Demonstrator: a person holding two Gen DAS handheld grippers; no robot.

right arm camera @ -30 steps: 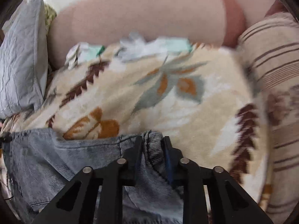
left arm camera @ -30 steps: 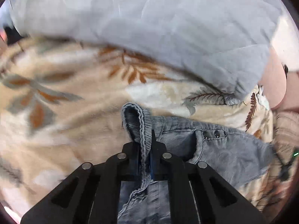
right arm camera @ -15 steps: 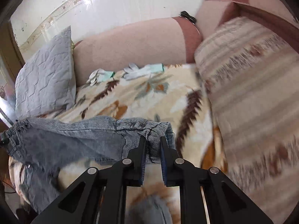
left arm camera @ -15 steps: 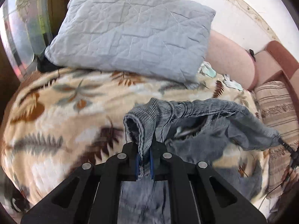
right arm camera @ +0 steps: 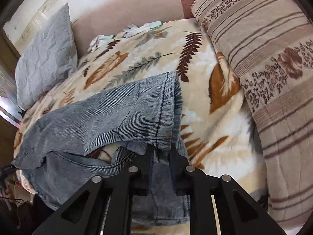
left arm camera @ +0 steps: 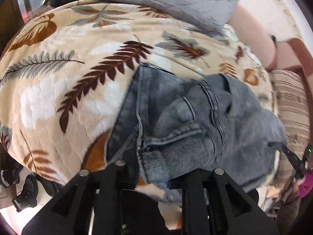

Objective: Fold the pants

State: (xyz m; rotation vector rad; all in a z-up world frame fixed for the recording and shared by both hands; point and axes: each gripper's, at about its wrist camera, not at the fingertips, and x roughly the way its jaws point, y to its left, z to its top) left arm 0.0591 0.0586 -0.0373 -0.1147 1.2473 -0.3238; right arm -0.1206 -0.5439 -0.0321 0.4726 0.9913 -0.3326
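Observation:
Grey-blue denim pants (left arm camera: 185, 113) lie doubled over on a leaf-patterned blanket (left arm camera: 58, 78). In the right wrist view the pants (right arm camera: 117, 117) have a leg end laid over the lower layer, its hem at the fingertips. My left gripper (left arm camera: 156, 172) is opening. Its fingers stand apart on either side of a ribbed denim edge and no longer pinch it. My right gripper (right arm camera: 161, 152) is opening too, with the hem corner loose between its fingers.
A grey quilted pillow (left arm camera: 166, 0) leans at the far end of the bed, also seen as the pillow (right arm camera: 45, 58). A striped floral quilt roll (right arm camera: 264, 68) runs along the right side. White gloves (right arm camera: 137, 28) lie by the pink backrest (right arm camera: 127, 9). Shoes (left arm camera: 25, 192) sit on the floor.
Both grippers carried the pinched denim edges back across the bed towards the near side, laying that layer over the rest of the pants. Both pairs of jaws have since spread apart.

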